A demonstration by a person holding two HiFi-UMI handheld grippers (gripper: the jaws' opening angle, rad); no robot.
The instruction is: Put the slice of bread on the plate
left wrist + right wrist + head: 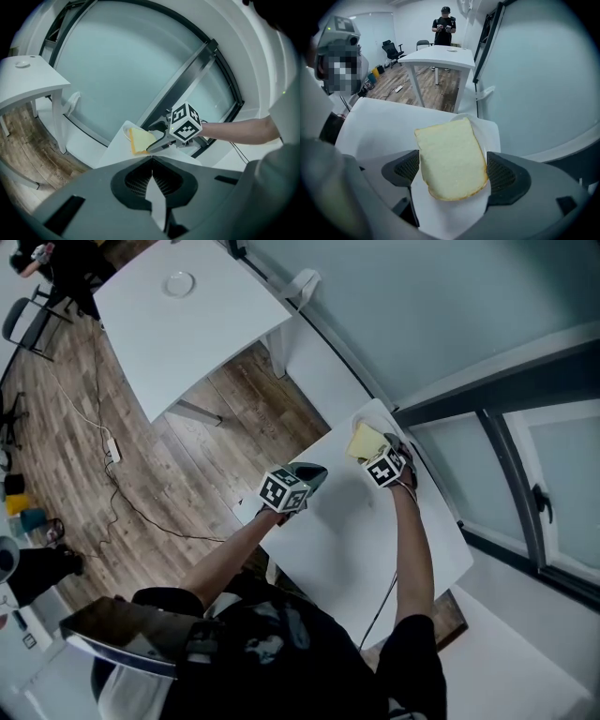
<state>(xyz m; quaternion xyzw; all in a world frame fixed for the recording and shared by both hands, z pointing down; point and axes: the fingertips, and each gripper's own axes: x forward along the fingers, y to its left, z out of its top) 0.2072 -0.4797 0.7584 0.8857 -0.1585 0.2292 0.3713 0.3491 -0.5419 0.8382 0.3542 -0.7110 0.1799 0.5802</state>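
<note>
Head view: the slice of bread is being seen on the plate at the desk's far corner, just under the right tool. The left tool is being held well apart from it. Left gripper view: the left tool's jaws are being held together on nothing, and only here is the slice being shown side-on. Right gripper view: the right tool's jaws are being held wide apart, the pads flanking the slice and judged not pressing. Its long axis is running away along the jaws, with the plate rim beyond.
</note>
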